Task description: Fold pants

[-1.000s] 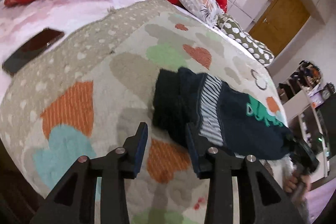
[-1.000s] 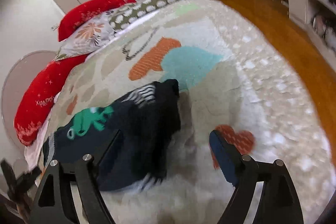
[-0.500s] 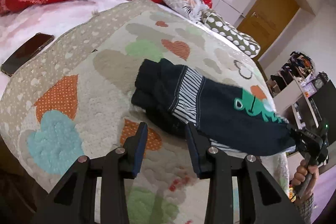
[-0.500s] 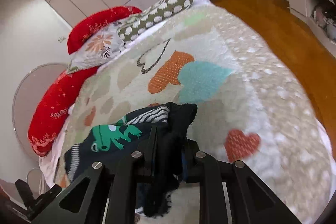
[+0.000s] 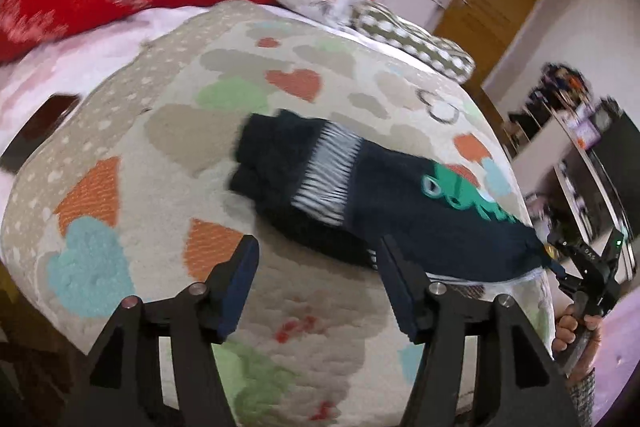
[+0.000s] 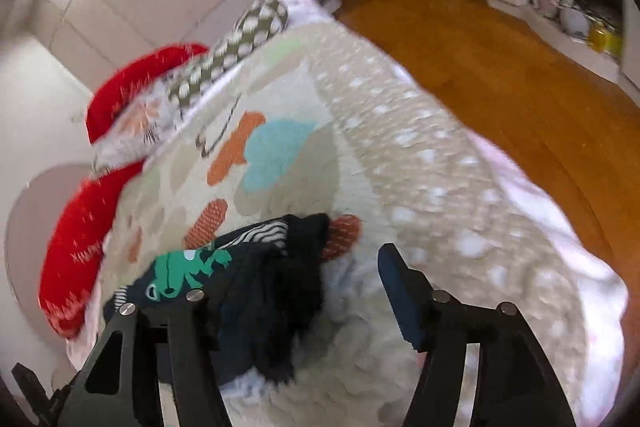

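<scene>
Right claw (image 6: pixel 308 291) now off pants (image 6: pixel 272 291)

left hand-held gripper (image 5: pixel 316 291): black arms | blue pads | silver screws; right hand-held gripper (image 6: pixel 308 291): same build

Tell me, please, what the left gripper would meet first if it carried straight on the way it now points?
Probably the bare heart-patterned blanket. The left gripper is opening with nothing between its fingers; the folded dark pants lie just right of that line, near the right-hand finger, so a graze is possible. Depth is unclear.
</scene>
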The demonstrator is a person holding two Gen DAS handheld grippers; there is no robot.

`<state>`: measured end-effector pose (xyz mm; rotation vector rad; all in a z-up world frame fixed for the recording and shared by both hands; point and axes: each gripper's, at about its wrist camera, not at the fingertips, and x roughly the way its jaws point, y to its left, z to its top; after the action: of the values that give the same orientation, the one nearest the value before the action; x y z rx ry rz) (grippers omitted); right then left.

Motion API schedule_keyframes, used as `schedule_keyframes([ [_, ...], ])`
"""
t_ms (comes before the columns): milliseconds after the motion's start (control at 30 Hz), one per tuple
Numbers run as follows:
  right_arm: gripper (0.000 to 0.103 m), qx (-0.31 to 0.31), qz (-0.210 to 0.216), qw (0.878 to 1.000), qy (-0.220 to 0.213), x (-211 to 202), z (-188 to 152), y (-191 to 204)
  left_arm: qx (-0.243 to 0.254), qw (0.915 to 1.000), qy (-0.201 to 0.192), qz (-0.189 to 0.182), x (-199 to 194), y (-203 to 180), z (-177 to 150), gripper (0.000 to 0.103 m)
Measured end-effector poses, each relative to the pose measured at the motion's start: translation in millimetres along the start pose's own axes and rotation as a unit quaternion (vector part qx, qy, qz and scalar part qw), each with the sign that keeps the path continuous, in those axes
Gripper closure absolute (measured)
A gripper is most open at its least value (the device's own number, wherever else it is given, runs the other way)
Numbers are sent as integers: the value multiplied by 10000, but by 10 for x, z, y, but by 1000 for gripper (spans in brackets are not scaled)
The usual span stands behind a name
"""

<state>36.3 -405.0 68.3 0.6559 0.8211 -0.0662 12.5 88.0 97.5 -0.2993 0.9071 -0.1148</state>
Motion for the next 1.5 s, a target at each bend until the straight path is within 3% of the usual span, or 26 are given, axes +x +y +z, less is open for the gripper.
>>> schedule_keyframes([
  [133,34,191,402,9989,-122,-295,-195,-150,482,9984,246,-193,129,-487,33,43],
  [200,33,138,572,9982,-113,-342,-291,-147,773,9951,404,-473,249,-858,118,43],
  [333,30,-234,516,9984,10,-276,-470,-53,1330,9862,534,-832,522,-1538,296,38],
  [433,29,-318,451,9985,24,-186,-558,-70,1886,9736,711,-1069,832,-2142,396,36],
  [600,22,-359,717,9967,-161,-145,-561,-36,2500,9456,1505,-1436,1486,-3028,378,35],
  [767,22,-701,724,9948,-112,-24,-539,81,2913,9145,2321,-1580,2043,-3501,192,35],
  [900,22,-997,522,9936,-133,78,-541,156,3219,9017,2576,-1304,2308,-3679,42,35],
  [1000,27,-1116,508,9924,-140,124,-531,194,3200,9006,2582,-1410,2350,-3703,43,37],
  [1033,33,-1113,500,9924,-143,144,-510,196,3222,9014,2540,-1383,2333,-3698,46,66],
  [1067,53,-1100,505,9926,-107,170,-489,194,3265,9019,2505,-1309,2340,-3701,54,80],
  [1100,75,-1062,541,9929,4,228,-449,197,3338,9027,2438,-1196,2321,-3685,58,85],
  [1200,81,-1024,636,9927,104,259,-397,226,3102,9105,2308,-1470,2190,-3552,148,91],
  [1400,81,-1512,697,9860,-6,143,-414,601,2411,9315,1864,-1988,1741,-3067,444,91],
  [1500,81,-1774,884,9801,124,146,-458,917,2156,9428,1578,-1993,1618,-2799,584,91],
])
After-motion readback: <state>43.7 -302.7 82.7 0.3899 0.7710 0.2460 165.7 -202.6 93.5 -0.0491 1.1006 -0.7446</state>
